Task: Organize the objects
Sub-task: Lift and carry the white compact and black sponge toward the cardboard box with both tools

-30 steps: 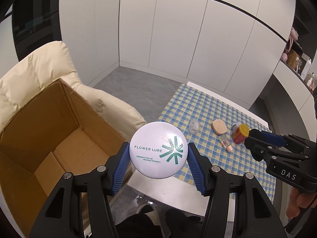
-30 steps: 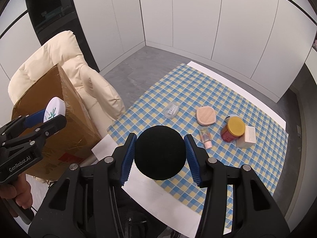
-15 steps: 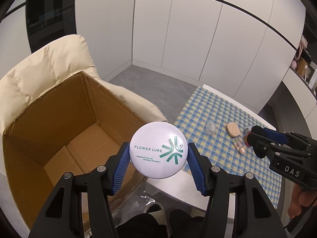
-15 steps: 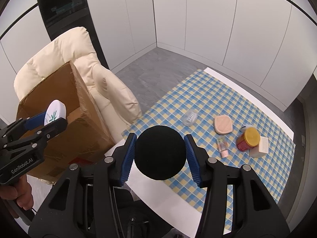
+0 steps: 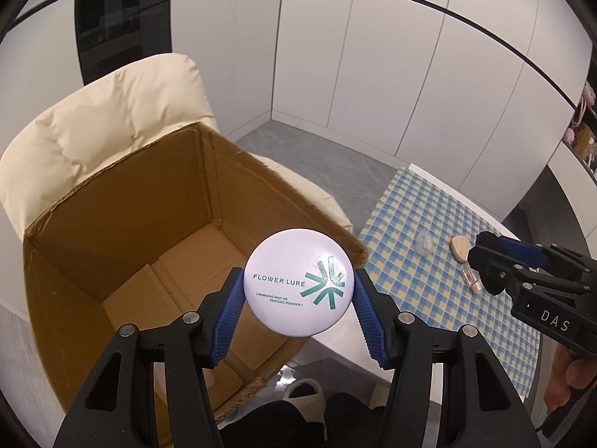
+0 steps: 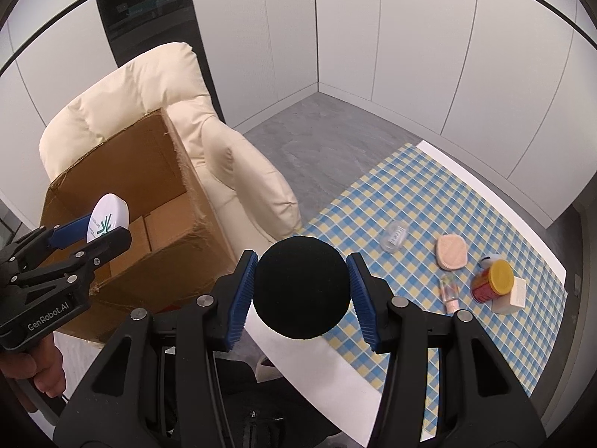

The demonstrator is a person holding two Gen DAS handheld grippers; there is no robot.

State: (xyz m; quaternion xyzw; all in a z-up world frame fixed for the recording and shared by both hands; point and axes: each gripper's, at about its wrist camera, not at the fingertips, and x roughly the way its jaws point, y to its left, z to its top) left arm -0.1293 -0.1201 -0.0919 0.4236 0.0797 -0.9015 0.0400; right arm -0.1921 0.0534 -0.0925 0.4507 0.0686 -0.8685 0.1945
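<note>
Nearest the left wrist camera: the left gripper [image 5: 298,295] pinches a round white pressed-powder compact with green lettering [image 5: 298,282] between its blue ribbed pads, jaws pressed on its two sides.
Compact's place: held in the air over the near right rim of an open brown cardboard box [image 5: 123,224], not inside it.
Right gripper [image 6: 302,287]: jaws clamped on a round black puff-like disc [image 6: 301,286], held above the near edge of the white table [image 6: 317,358].
Box: sits on a cream padded armchair [image 6: 238,171], left of the table.
Table, farther right: a blue-and-yellow checked cloth [image 6: 429,201] carries a clear small case [image 6: 393,237], a peach sponge [image 6: 452,252], a small clear tube [image 6: 449,293], a red jar with yellow lid [image 6: 492,280] and a white block [image 6: 513,295] touching the jar.
Far side: white panelled walls [image 6: 410,37] and grey floor [image 6: 328,127].
</note>
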